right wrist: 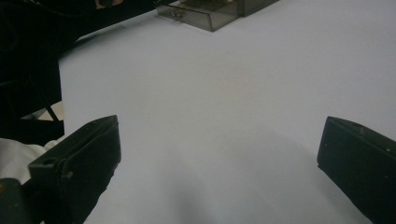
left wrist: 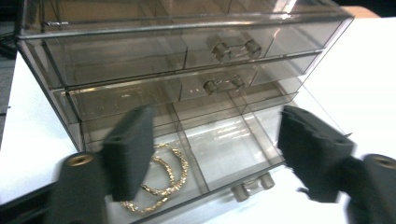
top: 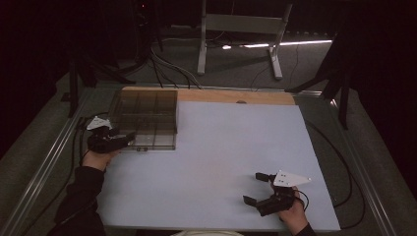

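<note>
Gold hoop earrings lie in the front left compartment of the pulled-out bottom drawer of a clear organizer, upper left on the counter. The left hand-held gripper stands open above them; the right hand-held gripper, lower right, stands open, holding nothing.

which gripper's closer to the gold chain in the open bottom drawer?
Left. The left gripper hovers open right over the gold chain in the drawer; the right gripper sits far across the table, open.

The high view looks forward and down over the whole tabletop. Each tool's camera sits low; both see the clear drawer box, the left closely.
</note>
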Demonstrator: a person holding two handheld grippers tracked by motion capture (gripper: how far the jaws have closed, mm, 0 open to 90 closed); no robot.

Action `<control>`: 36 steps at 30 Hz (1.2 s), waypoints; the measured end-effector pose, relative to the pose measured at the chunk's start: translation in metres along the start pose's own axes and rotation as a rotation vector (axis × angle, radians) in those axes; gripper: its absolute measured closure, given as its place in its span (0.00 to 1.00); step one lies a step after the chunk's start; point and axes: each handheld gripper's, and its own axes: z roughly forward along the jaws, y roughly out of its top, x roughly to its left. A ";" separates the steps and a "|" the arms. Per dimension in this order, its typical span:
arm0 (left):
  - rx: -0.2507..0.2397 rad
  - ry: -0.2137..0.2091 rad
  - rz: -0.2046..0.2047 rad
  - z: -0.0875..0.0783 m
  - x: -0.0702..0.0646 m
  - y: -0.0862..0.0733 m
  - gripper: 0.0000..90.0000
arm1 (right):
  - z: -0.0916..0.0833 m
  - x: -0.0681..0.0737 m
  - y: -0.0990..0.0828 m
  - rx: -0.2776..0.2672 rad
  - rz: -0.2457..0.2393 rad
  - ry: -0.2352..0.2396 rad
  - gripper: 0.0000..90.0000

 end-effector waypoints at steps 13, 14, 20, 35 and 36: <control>-0.007 -0.095 0.025 -0.006 -0.028 0.010 0.15 | -0.001 0.000 0.000 -0.003 -0.004 -0.003 0.00; -0.004 -0.130 0.035 -0.005 -0.032 0.010 0.12 | -0.001 0.000 0.000 -0.003 -0.004 -0.004 0.00; -0.001 -0.193 0.074 -0.003 -0.047 0.010 0.06 | -0.001 -0.001 0.000 -0.003 -0.003 -0.003 0.00; 0.021 -0.365 0.192 0.009 -0.079 0.001 0.02 | -0.001 0.000 0.001 -0.004 0.001 0.000 0.00; 0.022 -0.367 0.196 0.011 -0.081 -0.001 0.02 | 0.000 0.000 0.001 -0.002 -0.002 0.000 0.00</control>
